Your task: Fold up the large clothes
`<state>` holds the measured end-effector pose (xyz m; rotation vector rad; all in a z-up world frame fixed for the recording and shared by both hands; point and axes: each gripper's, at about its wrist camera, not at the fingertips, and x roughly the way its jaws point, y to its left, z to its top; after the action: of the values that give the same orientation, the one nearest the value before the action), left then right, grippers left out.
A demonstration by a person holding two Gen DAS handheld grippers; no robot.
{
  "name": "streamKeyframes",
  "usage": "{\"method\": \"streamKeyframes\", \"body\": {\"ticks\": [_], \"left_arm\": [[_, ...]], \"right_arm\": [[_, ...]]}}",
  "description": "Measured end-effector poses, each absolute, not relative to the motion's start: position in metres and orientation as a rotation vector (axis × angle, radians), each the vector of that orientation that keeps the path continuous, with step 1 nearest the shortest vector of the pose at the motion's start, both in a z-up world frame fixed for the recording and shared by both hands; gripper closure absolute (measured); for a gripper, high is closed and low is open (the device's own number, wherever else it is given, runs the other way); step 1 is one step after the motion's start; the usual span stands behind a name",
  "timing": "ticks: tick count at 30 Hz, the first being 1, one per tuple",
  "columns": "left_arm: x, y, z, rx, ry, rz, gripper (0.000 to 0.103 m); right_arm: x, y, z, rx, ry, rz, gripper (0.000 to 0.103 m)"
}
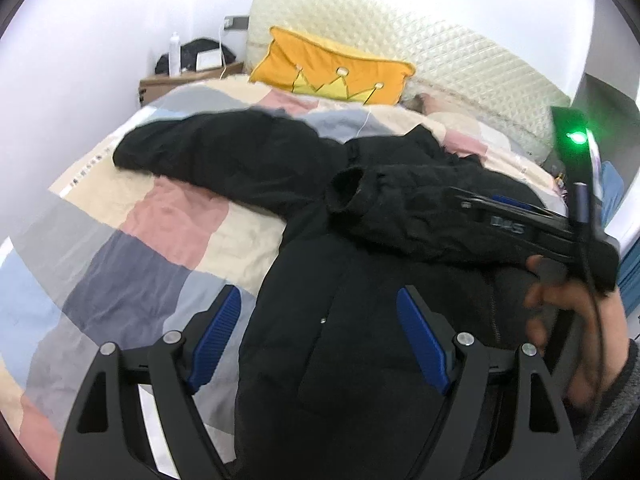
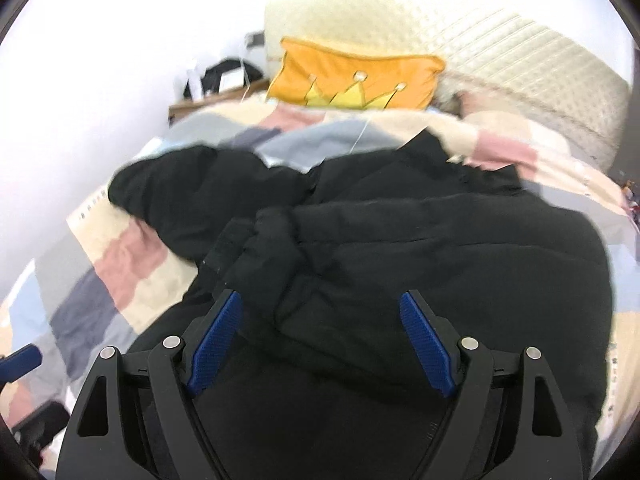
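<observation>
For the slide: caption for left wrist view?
Open left gripper over black jacket on patchwork quilt.

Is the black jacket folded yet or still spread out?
Partly folded. One sleeve lies across the black jacket; the other sleeve stretches out over the quilt.

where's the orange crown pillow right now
In both wrist views the orange crown pillow sits at the head of the bed, leaning against the cream quilted headboard, beyond the black jacket spread on the patchwork quilt.

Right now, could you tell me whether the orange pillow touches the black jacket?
Apart. The left wrist view shows quilt between the pillow and the jacket.
</observation>
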<state>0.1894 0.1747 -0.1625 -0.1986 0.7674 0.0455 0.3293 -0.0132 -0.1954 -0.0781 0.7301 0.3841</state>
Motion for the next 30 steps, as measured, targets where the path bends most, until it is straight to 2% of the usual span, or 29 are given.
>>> {"method": "streamKeyframes", "body": {"ticks": [8, 13, 23, 30], "left_arm": [[0.160, 0.143, -0.123, -0.145, 0.694, -0.005, 0.022], [0.140, 0.116, -0.108, -0.103, 0.661, -0.050, 0.022], [0.110, 0.071, -0.099, -0.043, 0.629, -0.109, 0.022], [0.094, 0.051, -0.101, -0.027, 0.644, -0.137, 0.022]], "right_arm": [[0.262, -0.085, -0.129, 0.022, 0.594, 0.331, 0.022], [0.210, -0.129, -0.108, 0.078, 0.513, 0.299, 0.022], [0.131, -0.195, -0.110, 0.111, 0.415, 0.246, 0.022], [0.086, -0.216, -0.133, 0.097, 0.370, 0.218, 0.022]]}}
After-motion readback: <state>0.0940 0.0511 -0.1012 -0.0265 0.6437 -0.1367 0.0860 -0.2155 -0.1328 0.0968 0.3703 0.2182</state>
